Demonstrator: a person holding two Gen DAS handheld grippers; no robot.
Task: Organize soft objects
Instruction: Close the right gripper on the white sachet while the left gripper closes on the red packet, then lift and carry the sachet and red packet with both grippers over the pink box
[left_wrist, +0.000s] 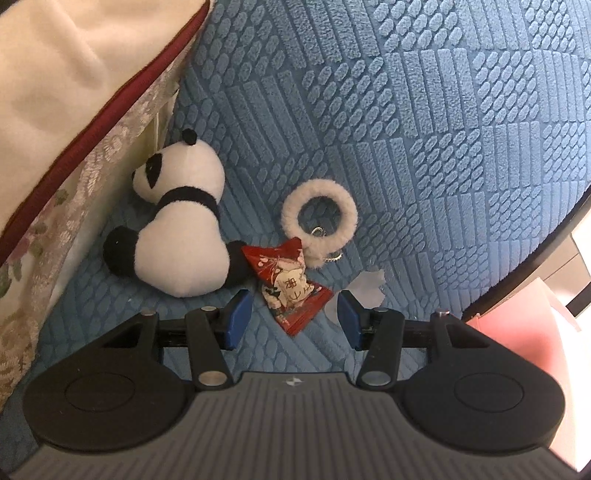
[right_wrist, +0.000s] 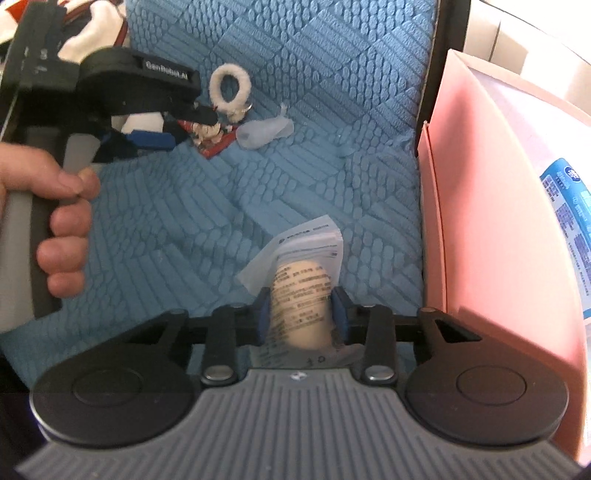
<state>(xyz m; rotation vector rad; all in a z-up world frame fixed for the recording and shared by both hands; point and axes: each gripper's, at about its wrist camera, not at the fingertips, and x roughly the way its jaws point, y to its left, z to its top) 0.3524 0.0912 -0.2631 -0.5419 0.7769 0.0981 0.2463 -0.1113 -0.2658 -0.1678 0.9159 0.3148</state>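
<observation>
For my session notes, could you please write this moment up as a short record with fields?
surface: blue textured cushion
left gripper: open, around the near end of the red snack packet
right gripper: shut on a clear printed pouch
loose items: panda plush, fluffy ring keychain, crumpled clear wrapper
container: pink box, at the cushion's right edge
</observation>
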